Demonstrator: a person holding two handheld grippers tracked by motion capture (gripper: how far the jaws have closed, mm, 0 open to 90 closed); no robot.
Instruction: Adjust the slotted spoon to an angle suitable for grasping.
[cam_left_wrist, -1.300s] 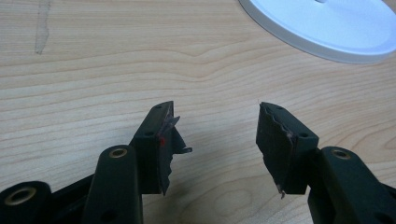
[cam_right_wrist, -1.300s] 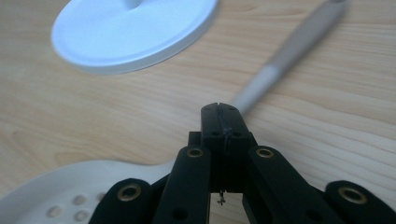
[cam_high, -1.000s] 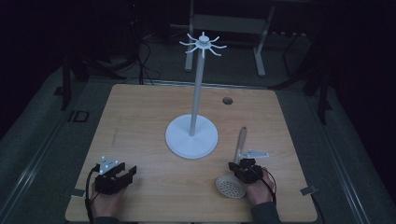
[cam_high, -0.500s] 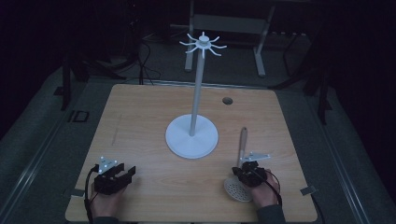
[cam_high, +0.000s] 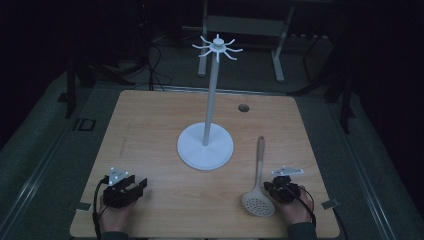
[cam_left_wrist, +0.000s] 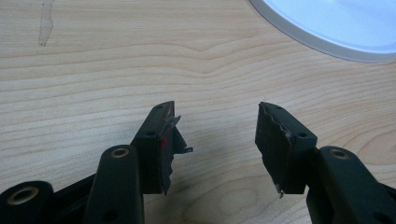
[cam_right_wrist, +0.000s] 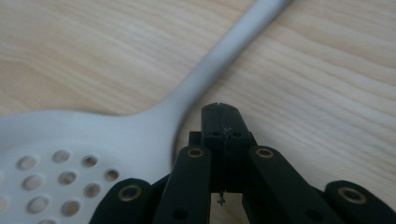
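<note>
A white slotted skimmer (cam_high: 258, 199) lies on the wooden table (cam_high: 150, 125), its perforated head toward the near edge and its handle pointing away. My right gripper (cam_high: 283, 189) rests just right of the head, jaws shut with nothing between them. In the right gripper view the shut tips (cam_right_wrist: 220, 111) sit beside the skimmer (cam_right_wrist: 84, 149) where the head meets the handle; I cannot tell if they touch. My left gripper (cam_high: 126, 188) stands open at the near left; in its own view the gripper (cam_left_wrist: 215, 122) has only bare wood between its jaws.
A tall white stand (cam_high: 205, 148) with a round base and hooked arms at its top rises from the table's middle; its base rim (cam_left_wrist: 336, 32) lies ahead of the left gripper. A small round hole (cam_high: 243, 107) marks the far right of the table. Dark floor surrounds it.
My right gripper has shifted to the right, off the skimmer's head, which now lies uncovered. The left gripper has stayed put.
</note>
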